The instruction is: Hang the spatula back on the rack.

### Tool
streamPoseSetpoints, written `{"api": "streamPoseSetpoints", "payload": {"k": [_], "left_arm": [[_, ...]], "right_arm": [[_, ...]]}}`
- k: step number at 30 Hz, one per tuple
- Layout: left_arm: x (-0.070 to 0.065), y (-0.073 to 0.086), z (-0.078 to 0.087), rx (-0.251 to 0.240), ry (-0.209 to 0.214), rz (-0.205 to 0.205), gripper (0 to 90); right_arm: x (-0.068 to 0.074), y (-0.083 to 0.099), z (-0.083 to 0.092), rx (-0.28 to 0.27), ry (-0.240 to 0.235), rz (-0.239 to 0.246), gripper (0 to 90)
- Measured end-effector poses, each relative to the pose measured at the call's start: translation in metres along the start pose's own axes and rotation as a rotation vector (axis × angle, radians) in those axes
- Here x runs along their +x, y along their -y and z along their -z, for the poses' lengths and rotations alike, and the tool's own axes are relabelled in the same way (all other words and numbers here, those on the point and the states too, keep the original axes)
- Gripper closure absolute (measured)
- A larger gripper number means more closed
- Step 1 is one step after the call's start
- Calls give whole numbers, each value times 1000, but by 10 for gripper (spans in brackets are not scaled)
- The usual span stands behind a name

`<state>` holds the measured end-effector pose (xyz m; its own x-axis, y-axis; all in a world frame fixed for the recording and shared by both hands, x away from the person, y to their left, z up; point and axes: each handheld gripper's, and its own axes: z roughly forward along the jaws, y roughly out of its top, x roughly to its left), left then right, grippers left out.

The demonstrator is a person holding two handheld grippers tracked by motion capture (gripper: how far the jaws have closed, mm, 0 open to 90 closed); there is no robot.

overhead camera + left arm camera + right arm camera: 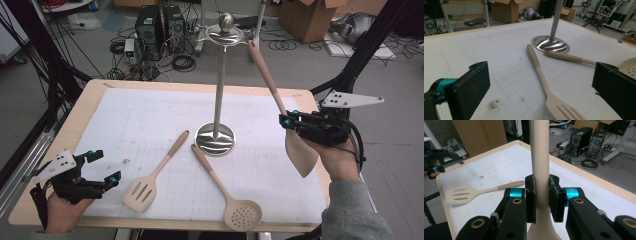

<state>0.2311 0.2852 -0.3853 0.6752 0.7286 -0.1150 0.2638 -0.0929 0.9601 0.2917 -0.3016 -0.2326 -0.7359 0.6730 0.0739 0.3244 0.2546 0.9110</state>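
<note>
Right gripper view, spatula [540, 157] handle top cut off, blade hidden below right gripper [541, 195].

Slotted turner [145, 188], skimmer [242, 214] beside steel stand [216, 135]

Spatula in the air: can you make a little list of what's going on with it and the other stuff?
held: solid spatula, handle up, blade down
holder: right tongs, shut on its handle
other tongs: left tongs, open, holding nothing
on mat: slotted spatula, skimmer spoon
stand: metal rack, no utensils hung on it
</note>
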Motion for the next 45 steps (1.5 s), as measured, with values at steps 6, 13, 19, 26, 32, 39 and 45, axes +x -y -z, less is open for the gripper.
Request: {"api": "streamPoseSetpoints", "payload": {"k": [6,13,19,26,32,39,45], "left_arm": [[1,1,3,1,-5,-2,21],[1,2,7,-3,-15,3,21],[-1,1,10,-8,-16,-2,20],[-2,2,13,-6,-17,-4,20],[2,3,21,-20,-38,9,21],[-1,5,20,-8,-35,5,20],[1,7,24,-10,-43,11,20]], "right_arm": [[-1,0,-8,16,-3,0,783],[-2,1,-18,35,-3,5,783],[-2,3,-27,47,-5,3,783],[-4,4,-40,54,-9,11,783],[-5,4,-49,67,10,31,783],[-5,3,-64,78,14,41,783],[-8,2,-76,80,11,53,783]]}}
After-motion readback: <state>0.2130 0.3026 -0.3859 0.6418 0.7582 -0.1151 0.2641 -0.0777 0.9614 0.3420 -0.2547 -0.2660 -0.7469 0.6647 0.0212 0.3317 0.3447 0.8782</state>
